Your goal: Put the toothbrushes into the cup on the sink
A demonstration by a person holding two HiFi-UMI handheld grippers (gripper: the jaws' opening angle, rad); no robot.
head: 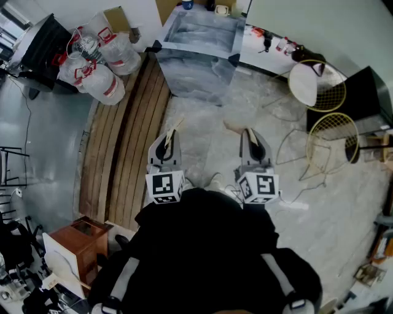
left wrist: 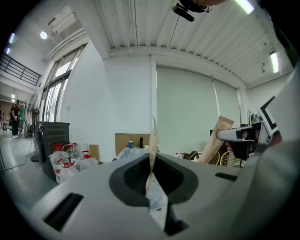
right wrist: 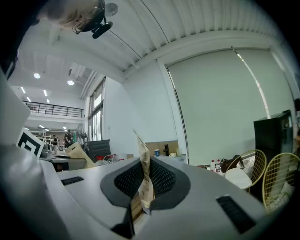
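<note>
Two paper-wrapped toothbrush packets are in your grip, both well short of the sink (head: 195, 76) ahead of you. Your left gripper (head: 169, 140) has its jaws pressed together on the left packet (left wrist: 152, 140), whose tan end sticks out past the tips toward the sink. Your right gripper (head: 250, 138) pinches the right packet (right wrist: 142, 161) the same way. The blue cup (head: 187, 3) stands at the sink's far edge.
</note>
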